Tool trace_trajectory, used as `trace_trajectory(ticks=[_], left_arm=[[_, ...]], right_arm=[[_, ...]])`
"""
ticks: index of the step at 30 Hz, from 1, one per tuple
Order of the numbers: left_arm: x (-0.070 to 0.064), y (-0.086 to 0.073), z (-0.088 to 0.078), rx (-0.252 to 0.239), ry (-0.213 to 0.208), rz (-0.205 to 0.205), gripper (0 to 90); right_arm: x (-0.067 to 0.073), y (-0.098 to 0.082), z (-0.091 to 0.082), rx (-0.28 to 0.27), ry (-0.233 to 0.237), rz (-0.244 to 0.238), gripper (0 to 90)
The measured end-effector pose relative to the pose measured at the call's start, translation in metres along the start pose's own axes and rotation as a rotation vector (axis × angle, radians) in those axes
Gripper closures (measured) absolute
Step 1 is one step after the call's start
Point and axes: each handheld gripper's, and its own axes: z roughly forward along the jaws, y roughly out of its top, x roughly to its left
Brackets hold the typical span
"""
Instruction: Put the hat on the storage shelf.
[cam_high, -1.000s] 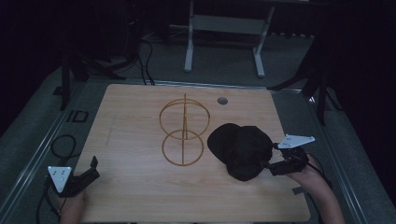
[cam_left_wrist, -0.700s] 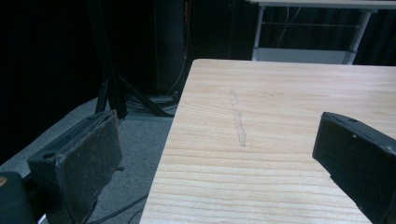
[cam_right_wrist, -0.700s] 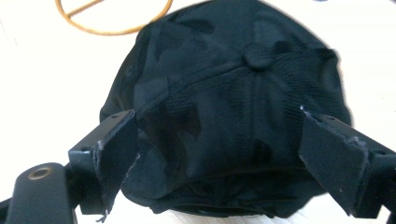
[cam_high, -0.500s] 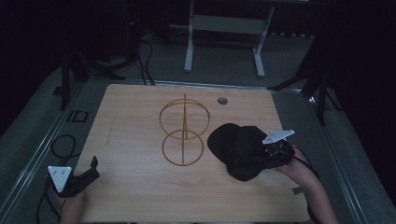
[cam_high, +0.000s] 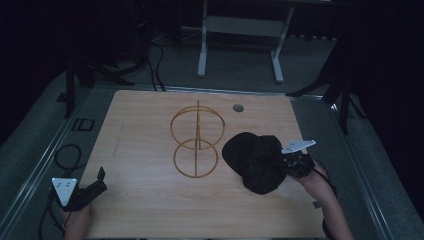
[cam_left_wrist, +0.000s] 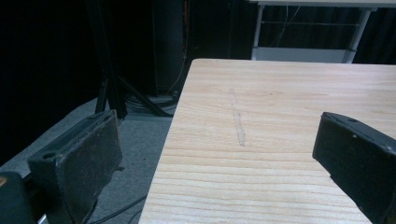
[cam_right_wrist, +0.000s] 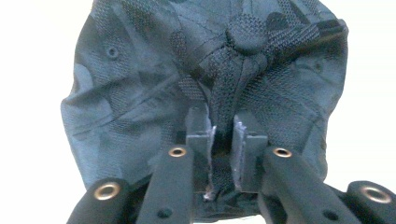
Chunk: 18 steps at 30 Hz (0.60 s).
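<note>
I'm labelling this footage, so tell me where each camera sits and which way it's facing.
High view: above the person's side, looking forward and down on the table; both forearms show.
Left gripper view: rides the left gripper, facing the table's bare far-left corner between open jaws.
Right gripper view: rides the right gripper, jaws pinching the black cap.
Shared: the cap shows in the high and right gripper views.

Dim lab or studio: black curtains, tripod stands (cam_high: 75, 80), floor cables (cam_high: 155, 65).

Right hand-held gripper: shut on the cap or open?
Shut: the right hand-held gripper pinches a fold of the black cap between its pads.
</note>
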Motion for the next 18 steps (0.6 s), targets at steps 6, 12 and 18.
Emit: trace_trajectory(ticks=[6,12,18], left_arm=[[0.000,0.000,0.000,0.000,0.001,0.000,1.8],[0.000,0.000,0.000,0.000,0.001,-0.002,1.8],[0.000,0.000,0.000,0.001,0.001,-0.002,1.8]], right_arm=[[0.000,0.004,-0.008,-0.032,0.015,0.045,84.2],[-0.005,0.012,-0.024,-0.084,0.005,0.086,85.3],[-0.007,0.019,-0.039,-0.110,-0.018,0.083,85.4]])
